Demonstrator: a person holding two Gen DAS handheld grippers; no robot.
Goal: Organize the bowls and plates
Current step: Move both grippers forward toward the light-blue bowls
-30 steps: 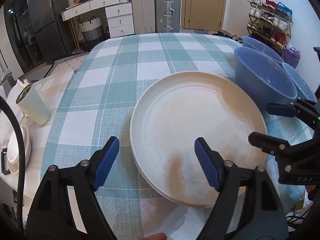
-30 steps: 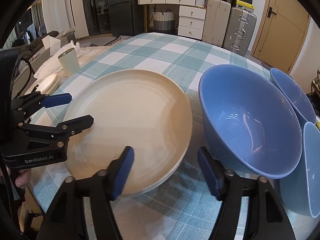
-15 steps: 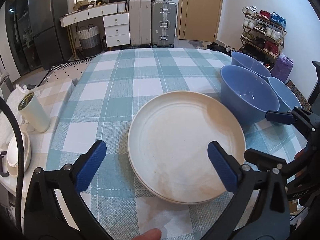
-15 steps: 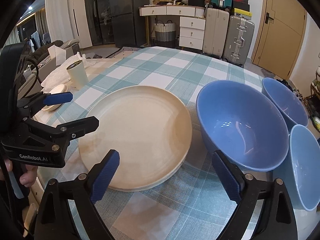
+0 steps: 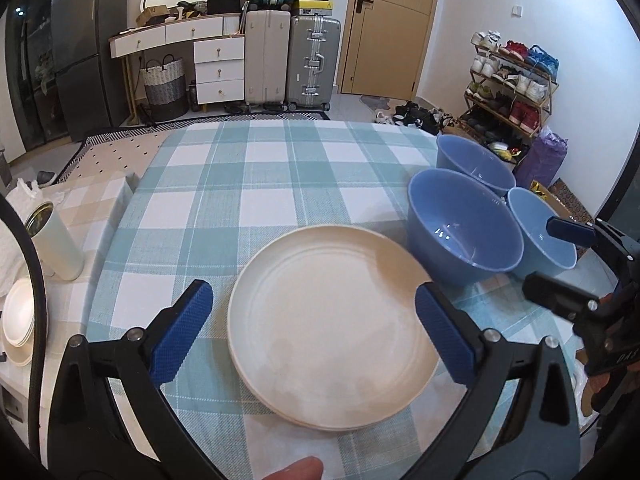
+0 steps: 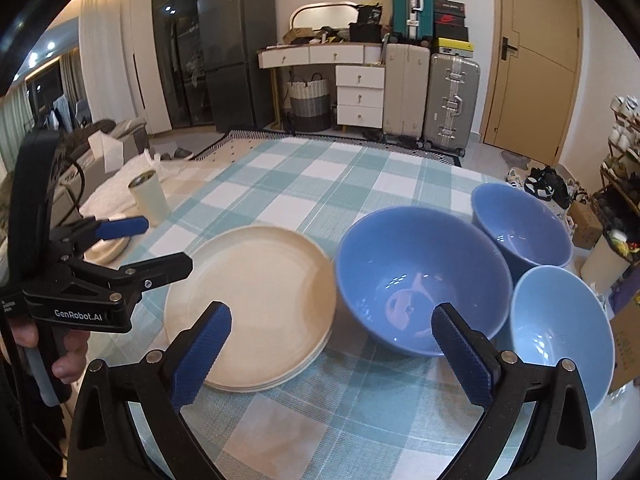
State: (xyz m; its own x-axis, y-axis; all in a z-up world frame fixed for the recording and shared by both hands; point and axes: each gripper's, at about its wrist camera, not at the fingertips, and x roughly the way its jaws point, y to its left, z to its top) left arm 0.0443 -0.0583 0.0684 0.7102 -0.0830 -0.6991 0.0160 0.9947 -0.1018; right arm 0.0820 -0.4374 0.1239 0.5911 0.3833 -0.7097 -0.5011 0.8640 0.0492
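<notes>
— Left claw spread wide, gripping nothing, poised over the stack of plates. And the other?
— Right claw opening, pads clear of everything, nothing pinched. Aimed at the gap between the stack's right rim and the large bowl.
— Whereabouts on the desk?
— Stack close to the near edge, roughly midway along it. Bowls toward the right edge: large bowl just beside the stack, far bowl behind it, pale bowl nearer the near right corner. All three bunched close together.
— Anything inside?
— Only glints and reflections on glossy blue insides. Plates nested one in another, top one bare.
— Looks of the plates?
— Round, cream, shallow, with a low raised rim and faint rings. Tan cast over the right side. Several rims showing at the stack's near side; exact count hard to tell.
— Underneath?
— Teal-and-white checked cloth across the whole desk.
</notes>
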